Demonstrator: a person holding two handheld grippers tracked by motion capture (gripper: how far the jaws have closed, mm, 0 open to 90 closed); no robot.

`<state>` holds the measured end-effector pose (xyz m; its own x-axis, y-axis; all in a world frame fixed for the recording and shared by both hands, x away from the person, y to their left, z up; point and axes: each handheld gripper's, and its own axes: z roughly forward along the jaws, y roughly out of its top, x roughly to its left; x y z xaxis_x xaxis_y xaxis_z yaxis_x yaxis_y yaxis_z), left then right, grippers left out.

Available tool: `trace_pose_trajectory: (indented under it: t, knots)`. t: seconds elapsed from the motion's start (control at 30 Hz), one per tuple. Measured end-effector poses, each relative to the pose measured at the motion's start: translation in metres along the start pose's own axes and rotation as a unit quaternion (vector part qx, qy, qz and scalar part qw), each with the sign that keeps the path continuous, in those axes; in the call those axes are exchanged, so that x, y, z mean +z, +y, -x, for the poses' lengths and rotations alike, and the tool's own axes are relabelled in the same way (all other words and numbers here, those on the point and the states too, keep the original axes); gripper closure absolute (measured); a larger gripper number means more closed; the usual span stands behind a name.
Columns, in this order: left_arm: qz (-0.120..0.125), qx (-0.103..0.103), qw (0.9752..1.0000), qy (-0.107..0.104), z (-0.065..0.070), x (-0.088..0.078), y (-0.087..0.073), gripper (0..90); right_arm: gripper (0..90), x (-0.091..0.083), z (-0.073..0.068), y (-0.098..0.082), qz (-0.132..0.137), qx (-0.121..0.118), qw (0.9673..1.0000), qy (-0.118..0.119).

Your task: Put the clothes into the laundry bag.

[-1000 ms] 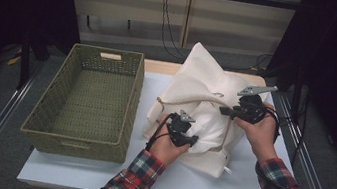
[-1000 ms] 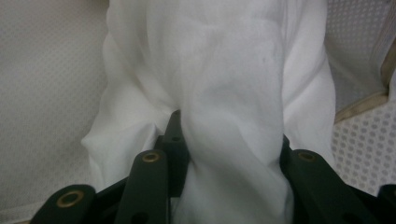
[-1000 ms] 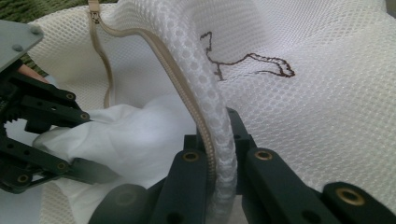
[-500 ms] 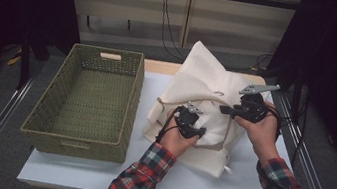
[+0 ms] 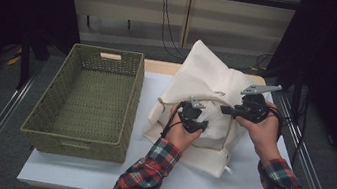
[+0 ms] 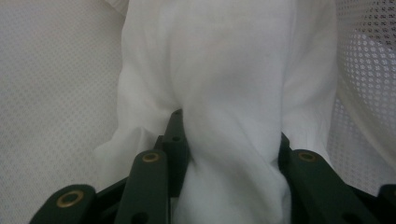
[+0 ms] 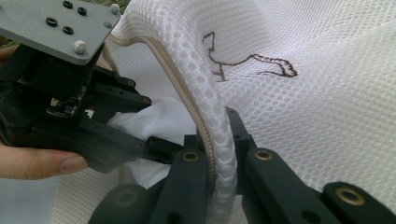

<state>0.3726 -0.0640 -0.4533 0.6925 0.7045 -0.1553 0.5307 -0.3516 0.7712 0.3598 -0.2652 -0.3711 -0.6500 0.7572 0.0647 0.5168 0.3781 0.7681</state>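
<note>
The mesh laundry bag [image 5: 209, 80] stands tipped toward twelve o'clock on the white table [image 5: 94, 174]; the right gripper [image 5: 227, 111] pinches its zipper rim, and the left gripper [image 5: 197, 124] clamps white cloth [image 6: 224, 93].

One camera looks forward and down from above my side of the surface [image 5: 94, 174], while one rides each of my hands, pressed close along the jaws against the white mesh bag [image 5: 209, 75], which all three share.
</note>
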Motion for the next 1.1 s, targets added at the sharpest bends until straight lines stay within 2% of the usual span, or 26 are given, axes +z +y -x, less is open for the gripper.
trace_pose_trajectory:
  t: [0.1, 0.23, 0.3, 0.47, 0.57, 0.67, 0.8, 1.0, 1.07, 1.1]
  knots:
    - [0.013, -0.004, 0.9999, 0.004, 0.002, 0.001, 0.002, 63.7, 88.6, 0.000, 0.000, 0.000, 0.002, 0.000, 1.0000, -0.001]
    - [0.011, 0.003, 0.9999, 0.004, 0.002, 0.004, 0.002, 63.0, 88.6, -0.001, 0.001, 0.000, 0.004, 0.000, 1.0000, 0.002]
    - [0.016, 0.000, 0.9999, 0.004, 0.003, 0.005, 0.001, 62.9, 88.6, -0.001, 0.002, 0.000, 0.007, 0.001, 1.0000, 0.003]
    - [0.030, 0.005, 0.9994, 0.018, -0.001, 0.004, 0.002, 62.8, 88.6, -0.003, 0.001, 0.002, 0.010, 0.002, 0.9999, 0.005]
    - [0.028, 0.006, 0.9993, 0.025, -0.002, 0.004, 0.002, 62.8, 88.6, -0.005, 0.001, 0.004, 0.011, 0.001, 0.9999, 0.004]
    - [0.030, 0.003, 0.9993, 0.022, 0.001, 0.006, 0.002, 62.7, 88.6, -0.008, 0.001, 0.007, 0.013, -0.002, 0.9999, 0.002]
    - [0.018, 0.016, 0.9995, 0.022, 0.002, 0.011, 0.000, 61.1, 88.7, -0.009, 0.000, 0.010, 0.013, -0.005, 0.9999, 0.002]
    - [0.013, 0.015, 0.9997, 0.015, 0.000, 0.014, -0.002, 54.0, 88.6, -0.007, -0.001, 0.008, 0.010, -0.003, 0.9999, -0.001]
    - [0.013, 0.017, 0.9997, 0.010, -0.001, 0.012, -0.002, 48.2, 88.6, -0.006, -0.001, 0.008, 0.009, -0.004, 1.0000, 0.001]
    - [0.010, 0.025, 0.9996, 0.011, -0.003, 0.010, -0.001, 44.9, 88.6, -0.005, -0.001, 0.008, 0.009, -0.004, 1.0000, -0.001]
